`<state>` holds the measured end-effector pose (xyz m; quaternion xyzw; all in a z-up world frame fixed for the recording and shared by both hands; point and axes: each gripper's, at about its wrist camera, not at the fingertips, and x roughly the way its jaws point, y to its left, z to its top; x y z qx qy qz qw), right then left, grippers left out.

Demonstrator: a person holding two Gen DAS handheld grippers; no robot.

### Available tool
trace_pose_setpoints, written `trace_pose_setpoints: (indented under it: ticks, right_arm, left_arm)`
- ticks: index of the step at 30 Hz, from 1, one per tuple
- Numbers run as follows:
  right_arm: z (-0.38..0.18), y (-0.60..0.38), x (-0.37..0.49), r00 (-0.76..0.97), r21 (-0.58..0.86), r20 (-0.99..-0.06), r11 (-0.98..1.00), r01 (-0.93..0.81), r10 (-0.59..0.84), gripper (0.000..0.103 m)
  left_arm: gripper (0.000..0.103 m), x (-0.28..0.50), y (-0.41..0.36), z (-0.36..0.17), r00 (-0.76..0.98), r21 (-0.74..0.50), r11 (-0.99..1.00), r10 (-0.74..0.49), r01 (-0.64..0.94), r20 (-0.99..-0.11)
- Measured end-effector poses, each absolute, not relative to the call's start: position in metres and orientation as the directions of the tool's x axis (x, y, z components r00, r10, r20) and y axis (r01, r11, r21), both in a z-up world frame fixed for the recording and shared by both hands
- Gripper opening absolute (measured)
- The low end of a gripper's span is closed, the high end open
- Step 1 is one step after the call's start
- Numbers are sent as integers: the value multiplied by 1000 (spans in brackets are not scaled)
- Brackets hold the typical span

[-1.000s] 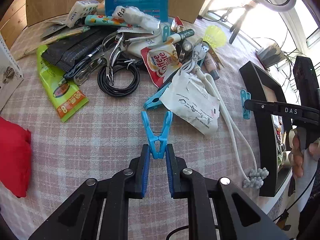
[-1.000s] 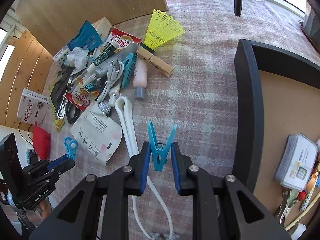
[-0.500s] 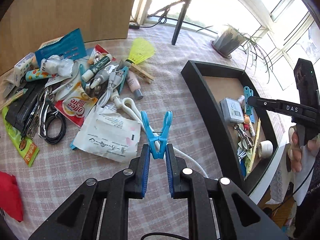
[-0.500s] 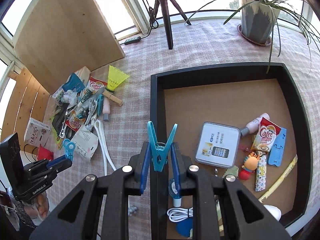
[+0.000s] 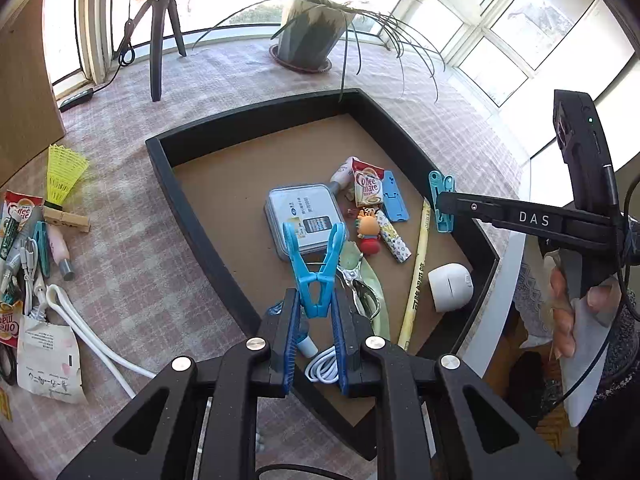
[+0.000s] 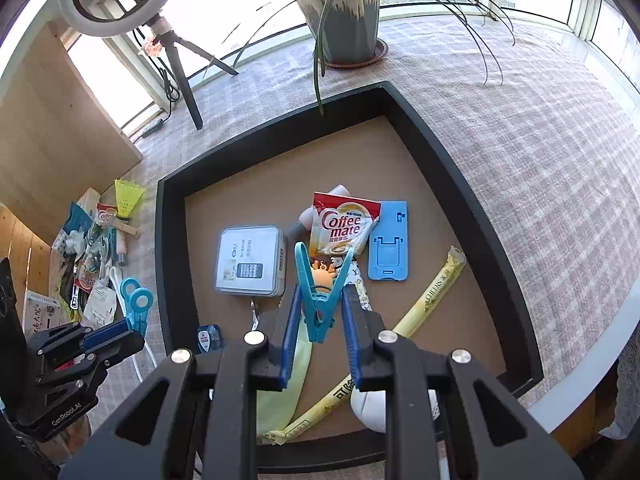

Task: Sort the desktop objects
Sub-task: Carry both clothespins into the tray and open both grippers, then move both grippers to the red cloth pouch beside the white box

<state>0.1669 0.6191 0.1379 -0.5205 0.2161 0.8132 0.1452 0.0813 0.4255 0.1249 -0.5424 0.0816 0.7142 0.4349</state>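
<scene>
In the left wrist view my left gripper (image 5: 316, 306) is shut on a blue clothes peg (image 5: 316, 280) and hangs over the near part of a black-walled tray (image 5: 188, 216). My right gripper (image 6: 321, 304) is shut on a teal clothes peg (image 6: 319, 314) above the tray's (image 6: 168, 280) middle. Each gripper also shows in the other's view: the right gripper (image 5: 442, 204) over the tray's right wall, the left gripper (image 6: 134, 326) just outside its left wall. The tray holds a tin box (image 6: 250, 260), a Coffee mate sachet (image 6: 344, 228), a blue phone stand (image 6: 388, 246) and a yellow stick pack (image 6: 436, 292).
A heap of loose things with a yellow shuttlecock (image 5: 62, 172) and a white cable (image 5: 92, 340) lies left of the tray. Behind it stand a potted plant (image 6: 340, 12), a tripod (image 6: 180, 64) and a wooden board (image 6: 60, 140). The table's edge runs just right of the tray.
Both grippers have swung right from above the heap to above the tray, rising a little and rolling, each still clamped on its peg.
</scene>
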Motion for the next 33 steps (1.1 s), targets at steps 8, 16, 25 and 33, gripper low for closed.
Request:
trace_pose_setpoints:
  ticks: [8,16,25,33]
  right_arm:
    - [141,605,158,-433,226,-901,-881,-415,-27,27]
    - [153,549,112,-454,259,-882,-934,-247,-124,28]
    - [161,446,51,-416,248,-879,-969,13,-231,27]
    - [152,324,14,-340,236,-885,-936,262,-319,27]
  left_arm:
    - [26,79,416,126,-57,-329,-632,510,-702,-858]
    - [26,49,349,131,-176,-262,-751,448,-605,-876]
    - [26,26,234,134,-324,-231,-883,376,-408,-868]
    - [26,29,106,118,-403,-244,-960,279,-136,-872]
